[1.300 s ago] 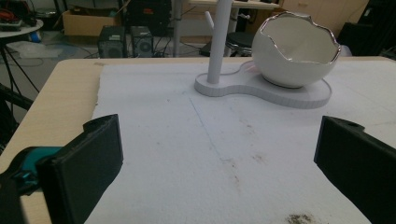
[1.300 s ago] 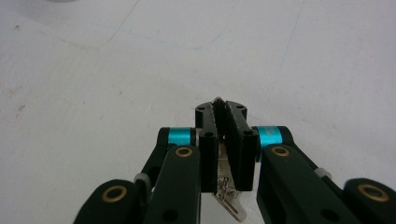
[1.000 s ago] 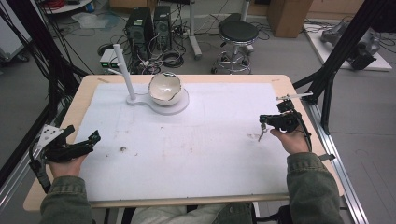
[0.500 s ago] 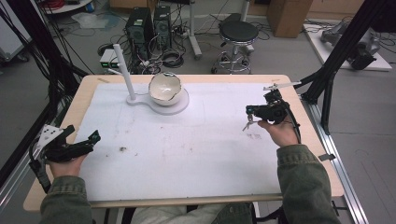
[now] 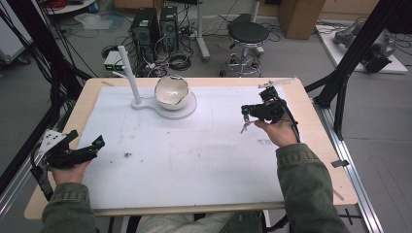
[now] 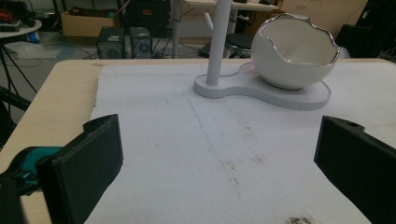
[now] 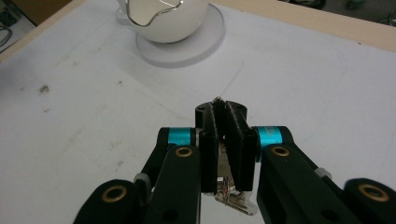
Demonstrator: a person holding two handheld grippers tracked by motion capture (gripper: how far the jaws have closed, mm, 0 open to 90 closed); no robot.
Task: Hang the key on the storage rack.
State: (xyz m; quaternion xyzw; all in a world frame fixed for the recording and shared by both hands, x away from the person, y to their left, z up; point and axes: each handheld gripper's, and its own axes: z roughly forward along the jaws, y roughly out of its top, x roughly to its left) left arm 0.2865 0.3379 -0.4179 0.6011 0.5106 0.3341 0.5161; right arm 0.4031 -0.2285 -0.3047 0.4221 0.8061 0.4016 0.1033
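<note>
A small bunch of keys is clamped between the jaws of the right gripper, and it's held up off the mat, out on the right half of the table. In the high view the keys are seen dangling just below the jaw tips, with their shadow thrown on the mat a little way off. In the right gripper view the two black pads are pressed tight together with only a thin slice of metal pinched in between, and a pale key blade is seen poking out underneath near the bottom of the frame. How many keys are on there can't be made out.

The gripper is pointed toward the egg-shaped white bowl, which is parked on a flat white stand at the far side of the mat, well apart from the keys. A jagged, cracked-shell sort of rim is shown on the bowl, and a thin white post is stuck upright on the same stand, just beside it.

Over at the near left edge the left gripper is held low above the table, jaws spread wide with nothing between them. Just bare mat is framed between its pads in the left gripper view.

The white mat is marked with a few dark smudges, and the wooden table is left showing around its edges.
</note>
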